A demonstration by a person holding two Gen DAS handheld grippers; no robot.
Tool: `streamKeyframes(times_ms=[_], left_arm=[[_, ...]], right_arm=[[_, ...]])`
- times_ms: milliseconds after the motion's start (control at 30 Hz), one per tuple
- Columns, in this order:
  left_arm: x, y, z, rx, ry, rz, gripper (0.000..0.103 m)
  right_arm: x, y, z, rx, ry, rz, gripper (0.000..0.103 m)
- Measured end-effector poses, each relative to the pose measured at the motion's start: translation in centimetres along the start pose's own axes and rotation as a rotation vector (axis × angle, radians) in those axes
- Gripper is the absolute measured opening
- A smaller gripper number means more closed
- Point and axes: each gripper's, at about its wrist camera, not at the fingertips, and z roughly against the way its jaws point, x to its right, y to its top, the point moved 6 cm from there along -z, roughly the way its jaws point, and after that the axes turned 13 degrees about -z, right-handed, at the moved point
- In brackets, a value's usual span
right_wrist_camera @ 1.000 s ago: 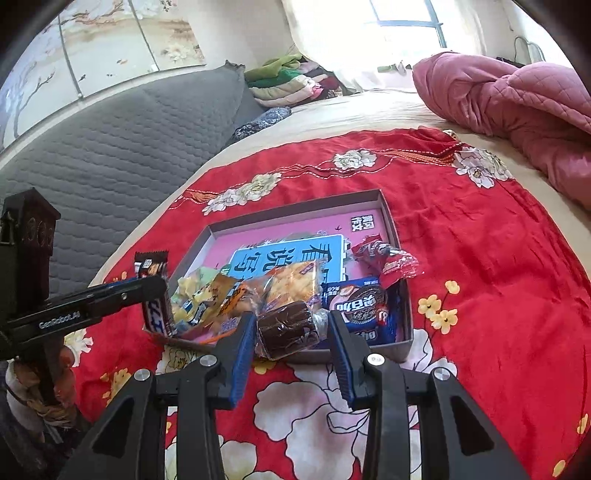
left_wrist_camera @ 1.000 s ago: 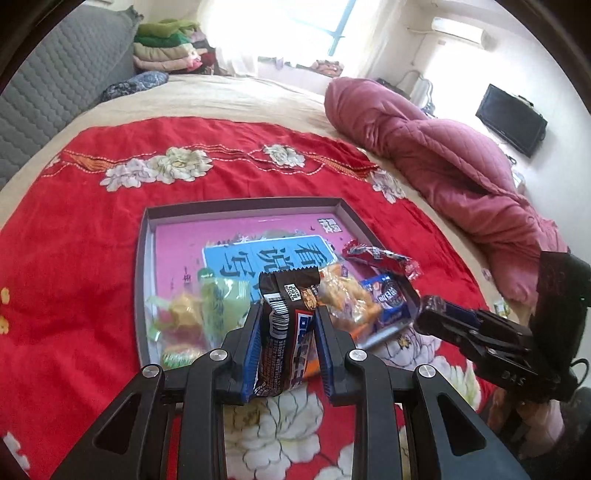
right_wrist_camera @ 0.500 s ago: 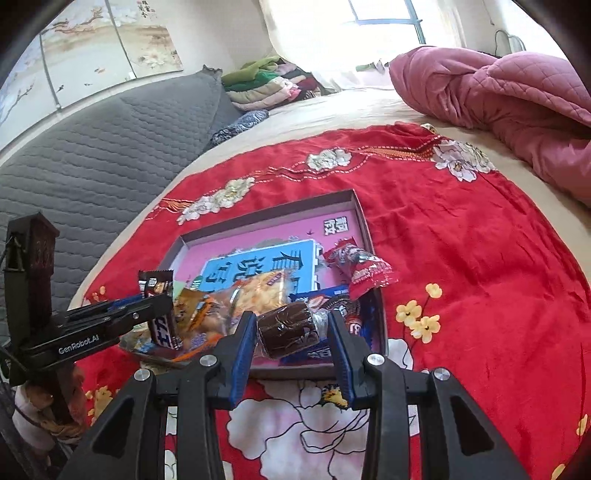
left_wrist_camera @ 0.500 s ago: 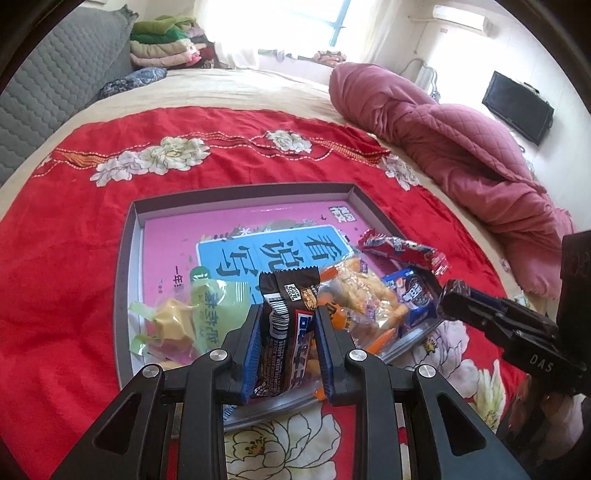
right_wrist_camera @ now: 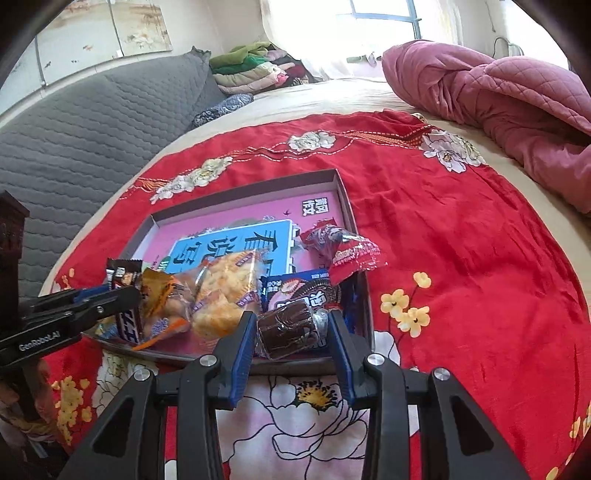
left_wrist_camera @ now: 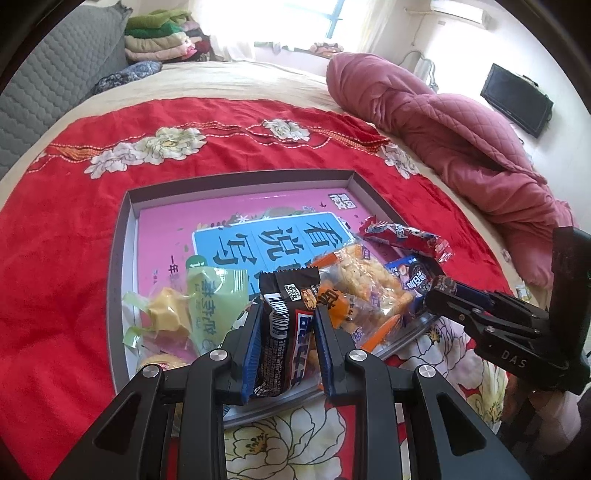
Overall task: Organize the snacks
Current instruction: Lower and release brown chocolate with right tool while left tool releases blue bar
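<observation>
Two close wrist views, angled down, sharing the tray [left_wrist_camera: 122,236].

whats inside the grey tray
Inside the grey tray lie a pink and blue book and snack packets piled at its near end; whatever lies beneath them is covered.

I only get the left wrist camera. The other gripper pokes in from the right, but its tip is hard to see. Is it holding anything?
Observer: Yes. The right gripper is shut on a brown cake roll in clear wrap.
Operator: Where is that, relative to the tray?
Observer: Over its near right corner, just in front of the blue cookie pack.
Operator: Anything on the wall above the grey headboard?
Observer: Painted panels showing branches and blossoms.
</observation>
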Motion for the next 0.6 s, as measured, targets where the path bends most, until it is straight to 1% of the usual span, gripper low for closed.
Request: streamKeyframes(times_ms=[433,600], left_arm=[[-0.19,-0.28,-0.16,-0.013,-0.021,0.021,0.028],[-0.24,-0.33,-0.13,-0.012,-0.028,0.029,0.028]], right_arm=[[0.16,-0.08,-0.04,0.007,-0.028,0.003,0.040],[0.32,-0.06,0.02,0.005,-0.025,-0.009,0.040]])
